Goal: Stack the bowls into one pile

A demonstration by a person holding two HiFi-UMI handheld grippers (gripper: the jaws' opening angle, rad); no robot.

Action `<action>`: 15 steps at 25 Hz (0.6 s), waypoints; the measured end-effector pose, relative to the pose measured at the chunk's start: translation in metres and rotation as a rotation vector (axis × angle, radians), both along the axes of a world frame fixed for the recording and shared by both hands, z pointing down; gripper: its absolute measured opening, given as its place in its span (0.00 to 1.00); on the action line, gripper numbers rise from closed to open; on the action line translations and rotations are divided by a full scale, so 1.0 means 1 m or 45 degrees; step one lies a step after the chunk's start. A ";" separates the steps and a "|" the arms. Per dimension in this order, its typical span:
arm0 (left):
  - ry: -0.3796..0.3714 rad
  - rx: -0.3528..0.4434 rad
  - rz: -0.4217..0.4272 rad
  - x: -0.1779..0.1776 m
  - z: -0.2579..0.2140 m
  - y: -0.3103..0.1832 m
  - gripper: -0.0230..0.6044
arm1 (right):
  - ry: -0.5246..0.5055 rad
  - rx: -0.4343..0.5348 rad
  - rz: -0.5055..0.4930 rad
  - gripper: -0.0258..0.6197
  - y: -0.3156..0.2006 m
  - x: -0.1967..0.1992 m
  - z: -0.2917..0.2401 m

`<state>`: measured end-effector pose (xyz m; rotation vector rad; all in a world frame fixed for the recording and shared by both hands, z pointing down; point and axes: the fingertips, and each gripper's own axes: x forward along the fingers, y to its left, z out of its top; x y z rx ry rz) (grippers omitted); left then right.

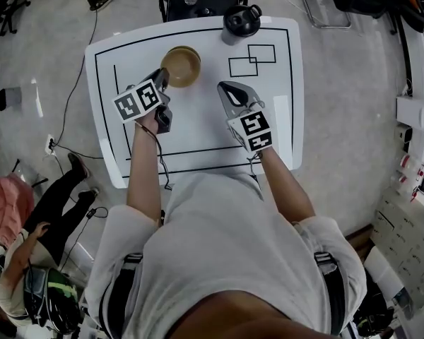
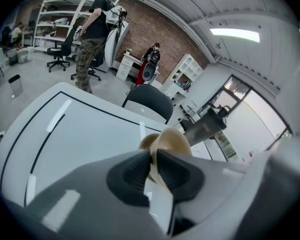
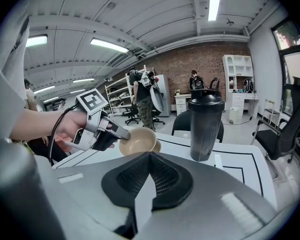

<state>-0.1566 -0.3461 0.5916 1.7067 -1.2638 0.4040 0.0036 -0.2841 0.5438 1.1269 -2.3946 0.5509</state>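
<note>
The left tongs (image 2: 153,155) pinch the near rim of a tan bowl (image 2: 174,140). It hangs tilted just ahead of them, over a second bowl (image 3: 157,145) that sits on the desk (image 1: 198,140). The right tongs (image 3: 150,155) are fully closed with nothing in them, and wait to the right of the left tongs. We judge the step is to seat the bowl. We should level it, centre it above the lower one, lower it until both nest, and only then let go.
</note>
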 end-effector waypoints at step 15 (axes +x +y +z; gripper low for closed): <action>-0.177 -0.034 0.080 0.004 0.023 -0.010 0.11 | -0.006 -0.021 0.024 0.04 -0.011 0.011 0.013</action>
